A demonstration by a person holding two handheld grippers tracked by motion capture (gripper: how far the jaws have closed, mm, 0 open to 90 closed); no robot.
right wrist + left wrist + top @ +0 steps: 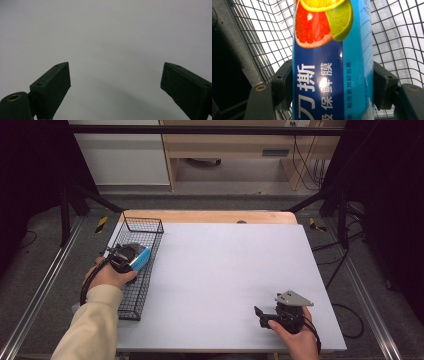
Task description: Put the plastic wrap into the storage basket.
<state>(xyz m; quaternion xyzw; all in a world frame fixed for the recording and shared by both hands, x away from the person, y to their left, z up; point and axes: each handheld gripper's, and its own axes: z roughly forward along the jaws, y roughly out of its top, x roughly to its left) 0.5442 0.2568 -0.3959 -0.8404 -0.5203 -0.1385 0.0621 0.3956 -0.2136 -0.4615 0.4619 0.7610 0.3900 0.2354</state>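
Observation:
My left gripper [131, 256] hangs over the black wire basket [142, 226] at the table's left edge, shut on a blue box [141, 258]. In the left gripper view the blue box [332, 62] carries a citrus picture and white lettering, and both pads press on its sides, with the basket's mesh [267, 32] behind it. Near the table's front right, my right gripper [261, 315] rests low over the white tabletop, held by a hand. The right gripper view has that gripper [115, 82] open, its jaws wide apart with nothing between them.
The white tabletop [230, 270] stretches between the two hands. A wooden strip [210, 216] runs along the far edge. Black frame legs and cables stand on the floor to either side, and wooden furniture stands beyond the table.

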